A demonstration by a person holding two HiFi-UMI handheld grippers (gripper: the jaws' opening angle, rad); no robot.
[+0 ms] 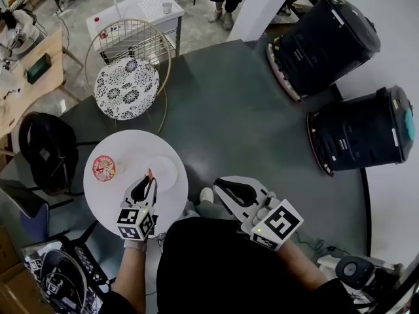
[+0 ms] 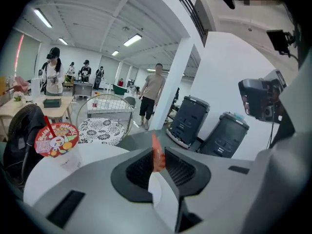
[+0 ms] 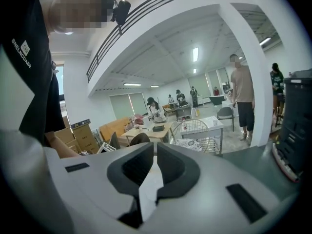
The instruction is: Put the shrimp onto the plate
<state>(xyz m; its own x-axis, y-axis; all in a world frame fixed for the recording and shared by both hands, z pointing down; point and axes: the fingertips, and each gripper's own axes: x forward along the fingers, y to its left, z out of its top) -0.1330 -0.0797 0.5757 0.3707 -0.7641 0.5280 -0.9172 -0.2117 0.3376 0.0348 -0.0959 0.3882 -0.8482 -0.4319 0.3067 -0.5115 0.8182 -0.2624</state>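
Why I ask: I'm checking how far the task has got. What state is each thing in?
Shrimp: upright, clamped in the left gripper, not yet on the plate.
Left gripper: shut on the shrimp.
Right gripper: shut, empty.
Plate: bare, on the table.
Cup: upright, lidded, with a straw in it.

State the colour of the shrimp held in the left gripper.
Orange-red; the shrimp shows best in the left gripper view.
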